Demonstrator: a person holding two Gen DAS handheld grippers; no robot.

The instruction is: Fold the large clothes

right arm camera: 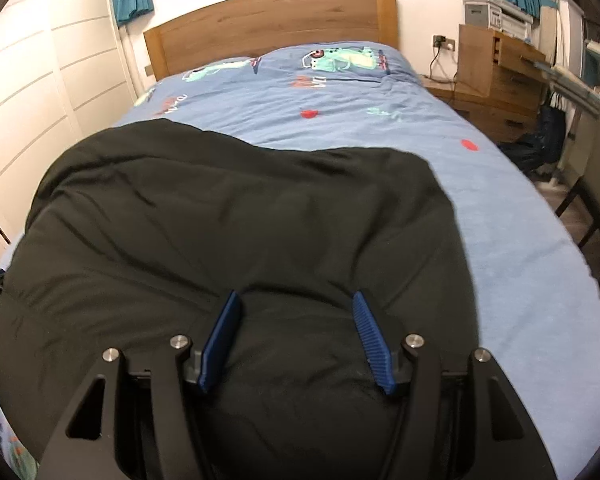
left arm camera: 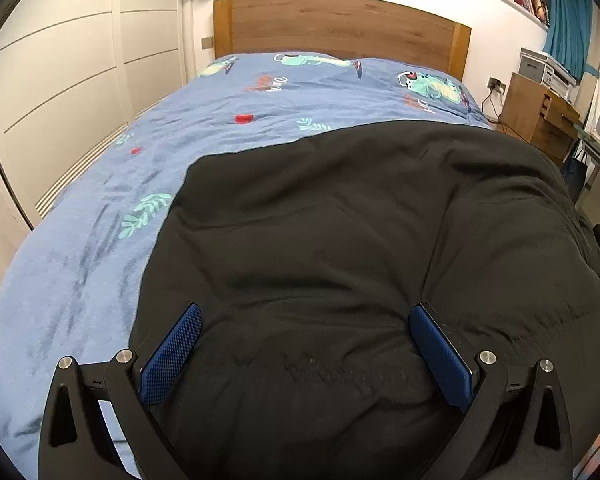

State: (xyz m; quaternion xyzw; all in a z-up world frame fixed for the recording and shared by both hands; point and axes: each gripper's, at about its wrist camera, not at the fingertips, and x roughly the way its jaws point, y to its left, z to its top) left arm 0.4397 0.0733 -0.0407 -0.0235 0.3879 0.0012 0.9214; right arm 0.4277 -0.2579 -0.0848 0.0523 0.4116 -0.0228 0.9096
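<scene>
A large black padded garment (left arm camera: pixel 340 240) lies spread over the near half of the bed, its far edge rounded and creased. My left gripper (left arm camera: pixel 306 314) hangs open and wide over the garment's near left part. The inner faces of its blue pads (left arm camera: pixel 172 356) are bare, with black cloth swelling up below and between them. In the right wrist view the same garment (right arm camera: pixel 240 208) fills the lower left. My right gripper (right arm camera: pixel 296 298) stands open about half way over its near right part. A hump of cloth rises between its fingers (right arm camera: pixel 220 344), whose ribbed faces still show.
The blue patterned duvet (left arm camera: pixel 100 220) covers the bed up to a wooden headboard (left arm camera: pixel 340 24). White wardrobe doors (left arm camera: pixel 60 80) run along the left side. A wooden bedside cabinet (right arm camera: pixel 496 76) with boxes, cables and a dark chair frame (right arm camera: pixel 592 216) crowd the right side.
</scene>
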